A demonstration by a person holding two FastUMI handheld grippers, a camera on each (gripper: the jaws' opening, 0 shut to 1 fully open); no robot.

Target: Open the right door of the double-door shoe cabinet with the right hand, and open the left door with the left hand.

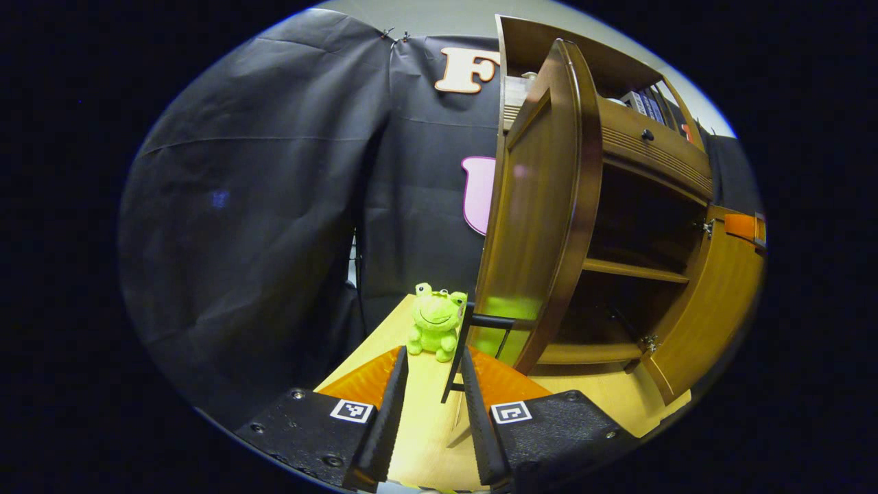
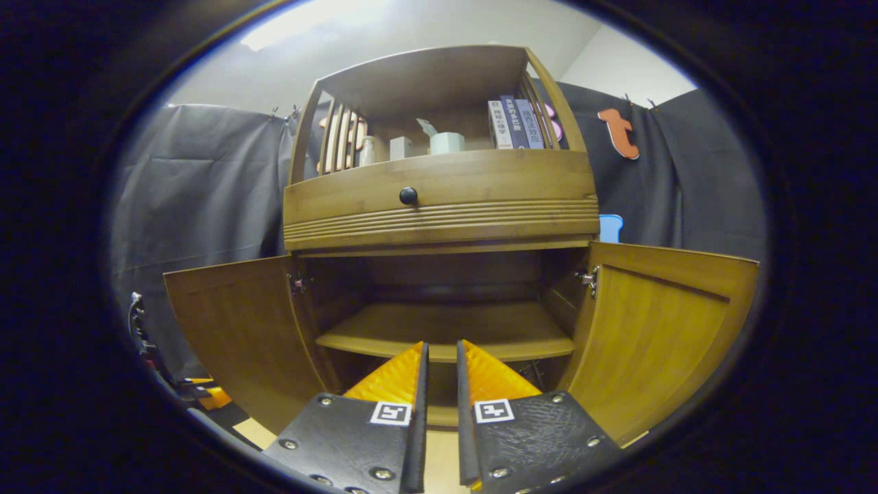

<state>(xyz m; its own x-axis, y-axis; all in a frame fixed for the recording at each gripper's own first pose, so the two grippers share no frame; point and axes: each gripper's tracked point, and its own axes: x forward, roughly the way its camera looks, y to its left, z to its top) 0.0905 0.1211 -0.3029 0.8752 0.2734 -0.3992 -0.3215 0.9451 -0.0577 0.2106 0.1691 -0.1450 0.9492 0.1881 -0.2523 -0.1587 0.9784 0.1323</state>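
Shoe cabinet [image 2: 439, 199] standing on a light wooden table [image 1: 425, 439], seen head-on in the right gripper view. Both lower doors swung out: left door [image 2: 236, 329] open toward the left of that view, right door [image 2: 658, 329] open toward the right. Interior exposed, with one shelf [image 2: 446, 333] across the middle. Above the doors, a drawer front with a dark round knob [image 2: 408, 195]. On the open top shelf, several upright books [image 2: 513, 123] and a pale cup [image 2: 447, 143].

Left hand-held gripper [image 1: 433, 363] at a narrow gap, fingers either side of the left door's thin dark handle [image 1: 458, 357]; contact with the handle cannot be told. Left door [image 1: 542, 206] edge-on and close in the left gripper view, swung well out from the cabinet body. Right door [image 1: 713, 302] seen beyond the opening, also swung out. Green plush frog [image 1: 436, 321] sitting upright on the table, just beyond the fingertips and beside the left door's lower edge.

Right hand-held gripper [image 2: 440, 360] nearly closed, narrow slit between fingers, nothing held, aimed at the cabinet's open interior, apart from both doors.
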